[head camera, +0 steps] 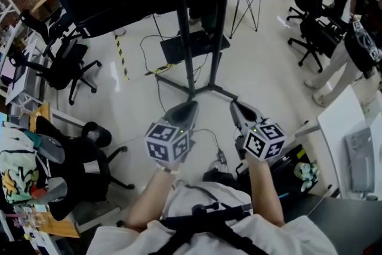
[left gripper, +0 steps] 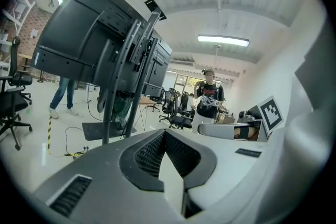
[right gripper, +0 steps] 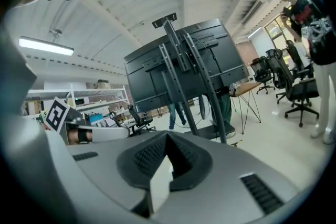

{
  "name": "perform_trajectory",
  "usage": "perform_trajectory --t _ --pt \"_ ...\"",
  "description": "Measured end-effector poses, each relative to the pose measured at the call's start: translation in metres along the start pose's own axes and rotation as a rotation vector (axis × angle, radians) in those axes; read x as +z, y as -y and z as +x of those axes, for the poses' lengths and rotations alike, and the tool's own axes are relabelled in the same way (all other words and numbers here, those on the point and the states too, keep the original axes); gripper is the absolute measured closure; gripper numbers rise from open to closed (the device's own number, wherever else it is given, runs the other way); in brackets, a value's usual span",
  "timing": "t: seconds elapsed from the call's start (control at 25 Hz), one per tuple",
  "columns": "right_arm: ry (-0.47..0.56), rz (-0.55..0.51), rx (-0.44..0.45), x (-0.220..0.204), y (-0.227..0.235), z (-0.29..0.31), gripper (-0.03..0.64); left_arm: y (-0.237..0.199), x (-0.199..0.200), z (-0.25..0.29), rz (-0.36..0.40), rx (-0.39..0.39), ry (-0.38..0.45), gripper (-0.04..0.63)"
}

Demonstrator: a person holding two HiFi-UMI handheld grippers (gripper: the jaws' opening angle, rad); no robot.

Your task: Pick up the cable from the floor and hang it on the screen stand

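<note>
Grey jaws clenched on both sides, nothing gripped.
The left gripper (head camera: pixel 182 109) and right gripper (head camera: pixel 240 109) are held side by side, just short of the screen stand (head camera: pixel 190 39); beyond, the black cable (head camera: pixel 144 57) is seen lying on the floor left of the stand's base.

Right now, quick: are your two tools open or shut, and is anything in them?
Left tool: shut, holding nothing.
Right tool: shut, holding nothing.
</note>
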State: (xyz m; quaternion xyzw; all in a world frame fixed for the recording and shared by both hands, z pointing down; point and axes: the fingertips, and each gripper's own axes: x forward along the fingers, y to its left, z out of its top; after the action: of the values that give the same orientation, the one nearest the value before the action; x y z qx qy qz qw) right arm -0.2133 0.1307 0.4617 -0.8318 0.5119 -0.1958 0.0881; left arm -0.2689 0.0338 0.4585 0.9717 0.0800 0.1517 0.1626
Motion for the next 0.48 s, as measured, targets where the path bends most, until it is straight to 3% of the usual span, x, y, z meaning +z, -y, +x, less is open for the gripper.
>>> perform_trajectory --t 0.16,0.48 --pt "-0.018 -0.004 -0.011 -0.018 -0.026 -0.011 0.606 0.003 -0.013 -0.026 -0.012 -0.016 -0.005 0.594" --pt "-0.062 -0.126 -0.065 -0.040 -0.063 -0.031 0.606 0.014 -0.024 -0.059 -0.008 -0.045 -0.006 0.594"
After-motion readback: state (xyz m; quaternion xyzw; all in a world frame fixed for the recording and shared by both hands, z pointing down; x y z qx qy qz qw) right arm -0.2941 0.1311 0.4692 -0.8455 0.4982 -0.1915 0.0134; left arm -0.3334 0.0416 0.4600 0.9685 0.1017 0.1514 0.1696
